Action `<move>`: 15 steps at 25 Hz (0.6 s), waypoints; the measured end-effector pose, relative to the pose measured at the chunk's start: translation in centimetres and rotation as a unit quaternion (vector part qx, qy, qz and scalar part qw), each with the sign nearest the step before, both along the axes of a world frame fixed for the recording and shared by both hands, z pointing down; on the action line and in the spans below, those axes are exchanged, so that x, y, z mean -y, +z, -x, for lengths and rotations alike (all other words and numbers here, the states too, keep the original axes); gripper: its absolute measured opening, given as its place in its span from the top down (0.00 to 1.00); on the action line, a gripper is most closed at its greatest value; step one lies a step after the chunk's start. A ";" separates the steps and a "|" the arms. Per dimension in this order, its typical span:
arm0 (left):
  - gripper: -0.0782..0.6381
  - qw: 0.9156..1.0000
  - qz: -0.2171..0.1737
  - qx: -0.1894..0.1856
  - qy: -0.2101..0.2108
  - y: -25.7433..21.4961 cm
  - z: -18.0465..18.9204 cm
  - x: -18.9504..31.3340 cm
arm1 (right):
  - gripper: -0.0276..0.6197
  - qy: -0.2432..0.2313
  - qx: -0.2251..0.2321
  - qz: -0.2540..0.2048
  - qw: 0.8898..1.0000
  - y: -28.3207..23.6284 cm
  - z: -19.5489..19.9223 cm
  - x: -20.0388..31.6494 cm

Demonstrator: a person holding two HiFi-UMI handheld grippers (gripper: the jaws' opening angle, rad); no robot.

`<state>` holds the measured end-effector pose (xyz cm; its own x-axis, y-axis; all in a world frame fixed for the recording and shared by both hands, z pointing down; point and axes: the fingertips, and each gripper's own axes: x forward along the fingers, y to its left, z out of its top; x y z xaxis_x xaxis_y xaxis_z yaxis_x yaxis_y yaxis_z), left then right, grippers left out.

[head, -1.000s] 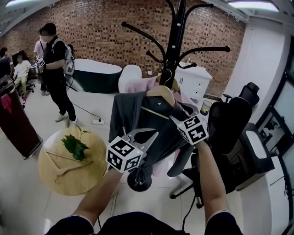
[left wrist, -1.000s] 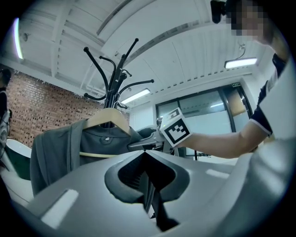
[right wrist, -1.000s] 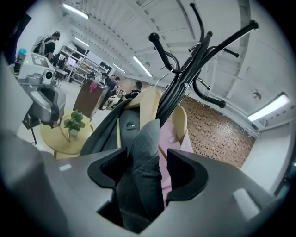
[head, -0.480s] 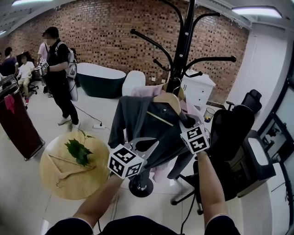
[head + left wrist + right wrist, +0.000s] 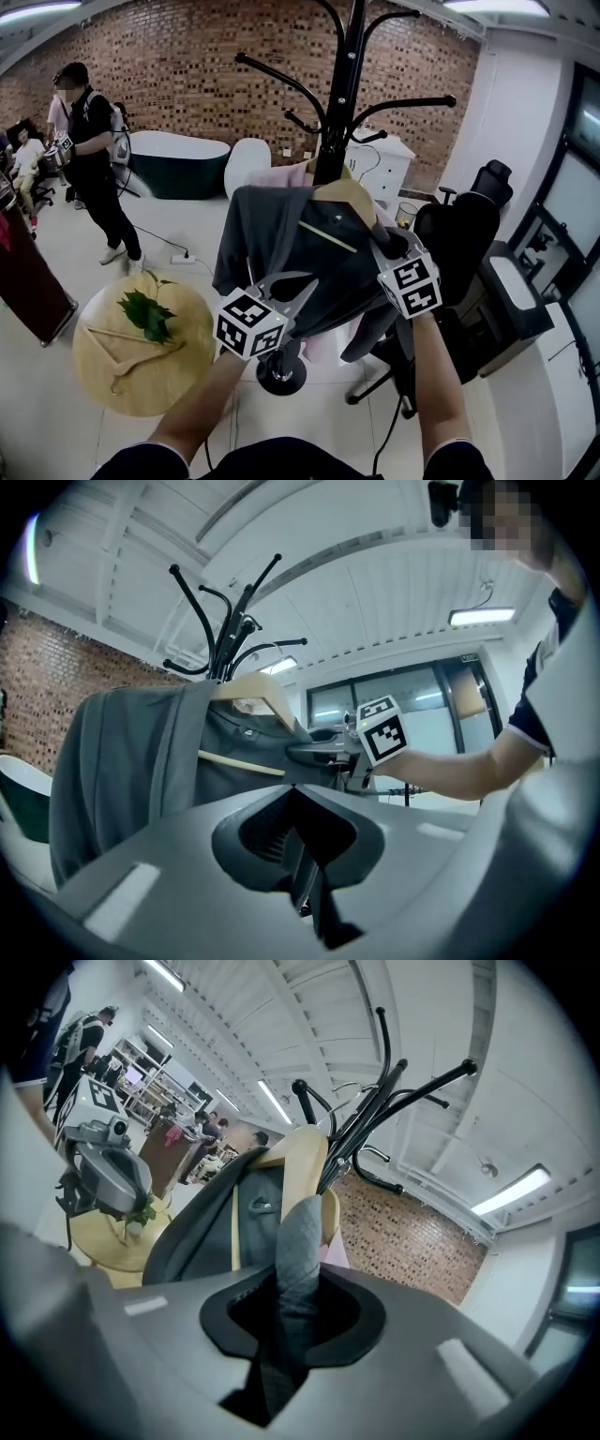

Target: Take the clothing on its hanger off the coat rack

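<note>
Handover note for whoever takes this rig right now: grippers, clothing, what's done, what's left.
Left gripper: shut, empty, by the grey garment.
Right gripper: shut on that garment's fabric near the wooden hanger end.
The hanger hangs on the coat rack.
Done: one grip taken.
To do: lift hanger and garment off the rack.

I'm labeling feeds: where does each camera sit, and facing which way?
Head view: on the head, facing down at coat rack and jacket; forearms, left gripper, right gripper show.
Left gripper view: on left gripper, facing up at jacket; shut jaws.
Right gripper view: on right gripper, facing up; jaws clamp jacket.
All share the rack.
</note>
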<state>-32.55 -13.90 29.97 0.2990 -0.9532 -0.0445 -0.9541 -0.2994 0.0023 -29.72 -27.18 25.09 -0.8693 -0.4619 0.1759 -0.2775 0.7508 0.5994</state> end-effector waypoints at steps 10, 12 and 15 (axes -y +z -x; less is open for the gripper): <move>0.88 0.995 0.002 0.002 0.102 0.9 -6.5 -0.4 | 0.86 0.087 0.014 0.018 0.996 2.0 -10.9 -3.1; 0.88 0.992 -0.001 0.004 0.124 0.6 -8.4 0.0 | 0.86 0.110 0.018 0.015 0.994 1.9 -13.8 -3.5; 0.88 0.987 -0.001 0.006 0.161 0.4 -12.2 0.3 | 0.86 0.145 0.020 0.014 0.989 2.0 -18.2 -4.1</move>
